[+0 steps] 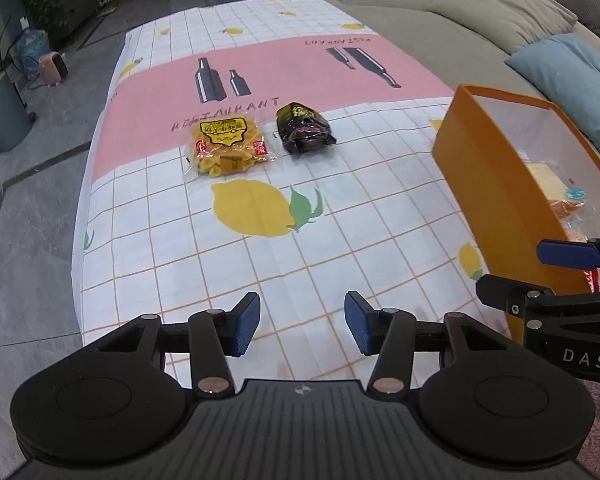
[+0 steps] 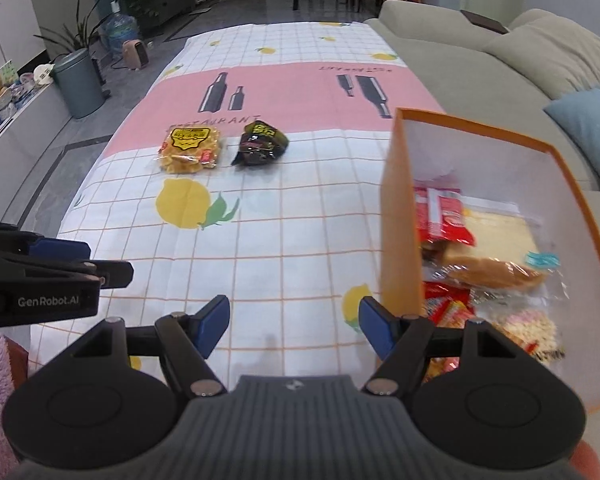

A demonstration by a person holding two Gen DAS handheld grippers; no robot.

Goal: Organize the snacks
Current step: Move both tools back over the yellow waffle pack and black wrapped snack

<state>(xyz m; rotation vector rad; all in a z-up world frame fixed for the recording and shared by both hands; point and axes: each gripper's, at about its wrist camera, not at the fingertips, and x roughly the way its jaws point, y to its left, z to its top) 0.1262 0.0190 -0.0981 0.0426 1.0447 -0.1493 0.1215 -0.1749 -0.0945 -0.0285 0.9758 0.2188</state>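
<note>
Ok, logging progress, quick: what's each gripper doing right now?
Left gripper: open, holding nothing.
Right gripper: open, holding nothing.

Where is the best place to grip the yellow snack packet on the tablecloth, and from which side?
Probably across the middle of the yellow snack packet, coming from above. It lies flat on the tablecloth, apart from the black packet, so the open left gripper has free room on both sides.

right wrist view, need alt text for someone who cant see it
An open right gripper hangs empty over a lemon-print tablecloth, beside an orange box already holding several snack packets. Two snacks remain on the cloth farther off: a yellow packet and a black packet. The left gripper pokes in at the left edge.
</note>
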